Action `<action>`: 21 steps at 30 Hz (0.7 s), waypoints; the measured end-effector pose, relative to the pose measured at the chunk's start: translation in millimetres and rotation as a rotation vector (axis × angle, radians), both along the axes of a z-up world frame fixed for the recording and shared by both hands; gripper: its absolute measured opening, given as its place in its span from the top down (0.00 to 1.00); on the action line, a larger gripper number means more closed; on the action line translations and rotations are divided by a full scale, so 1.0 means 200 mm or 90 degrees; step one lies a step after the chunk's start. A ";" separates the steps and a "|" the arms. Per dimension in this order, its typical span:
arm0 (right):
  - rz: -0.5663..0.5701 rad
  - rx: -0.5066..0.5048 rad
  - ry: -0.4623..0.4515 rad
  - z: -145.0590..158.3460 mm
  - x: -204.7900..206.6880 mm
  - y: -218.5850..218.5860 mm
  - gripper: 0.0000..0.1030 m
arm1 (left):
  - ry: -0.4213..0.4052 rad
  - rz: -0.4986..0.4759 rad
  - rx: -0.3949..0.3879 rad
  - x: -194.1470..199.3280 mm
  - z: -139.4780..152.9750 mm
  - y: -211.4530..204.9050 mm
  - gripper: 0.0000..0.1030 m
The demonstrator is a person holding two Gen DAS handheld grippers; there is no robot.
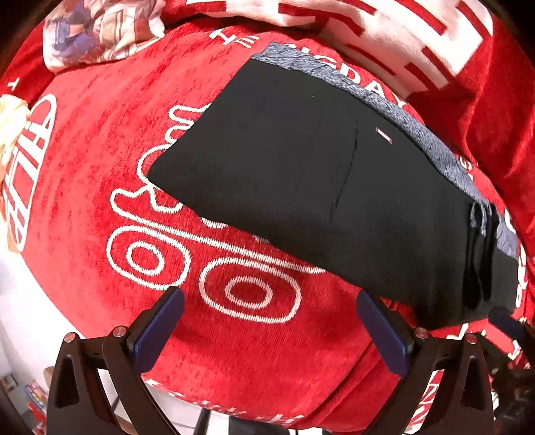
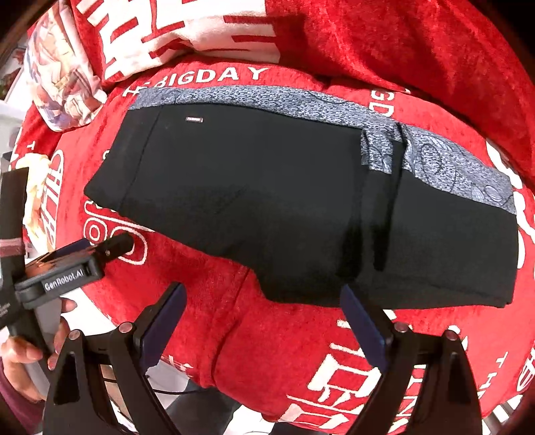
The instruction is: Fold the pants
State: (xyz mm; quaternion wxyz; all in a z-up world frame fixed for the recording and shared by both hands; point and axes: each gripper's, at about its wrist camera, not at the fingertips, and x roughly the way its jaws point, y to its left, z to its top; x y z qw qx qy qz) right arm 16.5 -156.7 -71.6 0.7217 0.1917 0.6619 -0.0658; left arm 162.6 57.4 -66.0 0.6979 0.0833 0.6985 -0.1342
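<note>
The black pants [image 1: 301, 167] [image 2: 267, 200] lie folded into a compact rectangle on a red blanket [image 1: 100, 167] [image 2: 284, 334]. Their grey patterned waistband [image 1: 401, 123] [image 2: 267, 97] runs along the far edge. My left gripper [image 1: 269, 296] is open just short of the pants' near edge, holding nothing; its right finger [image 1: 381, 331] is close to the fabric. My right gripper [image 2: 262, 291] is also open and empty at the near edge. The right wrist view shows the left gripper [image 2: 110, 247] from the side at the left, held by a hand [image 2: 20, 354].
A printed pillow [image 1: 100, 30] [image 2: 60, 83] and a red-and-white patterned cloth [image 1: 384, 26] [image 2: 167, 33] lie beyond the pants. The blanket's near edge drops off to a light floor [image 1: 20, 318]. A dark finger of the other gripper [image 1: 505, 321] shows at the right.
</note>
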 end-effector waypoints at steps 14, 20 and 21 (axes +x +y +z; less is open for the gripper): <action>-0.001 -0.003 0.011 -0.04 0.02 0.01 0.08 | 0.004 0.017 -0.025 0.07 -0.03 -0.04 0.00; -0.002 0.002 0.012 -0.06 0.02 0.01 0.08 | 0.025 0.070 -0.129 0.12 -0.04 0.03 0.00; -0.002 0.003 0.013 -0.07 0.02 0.01 0.08 | 0.026 0.084 -0.160 0.13 -0.04 0.06 0.00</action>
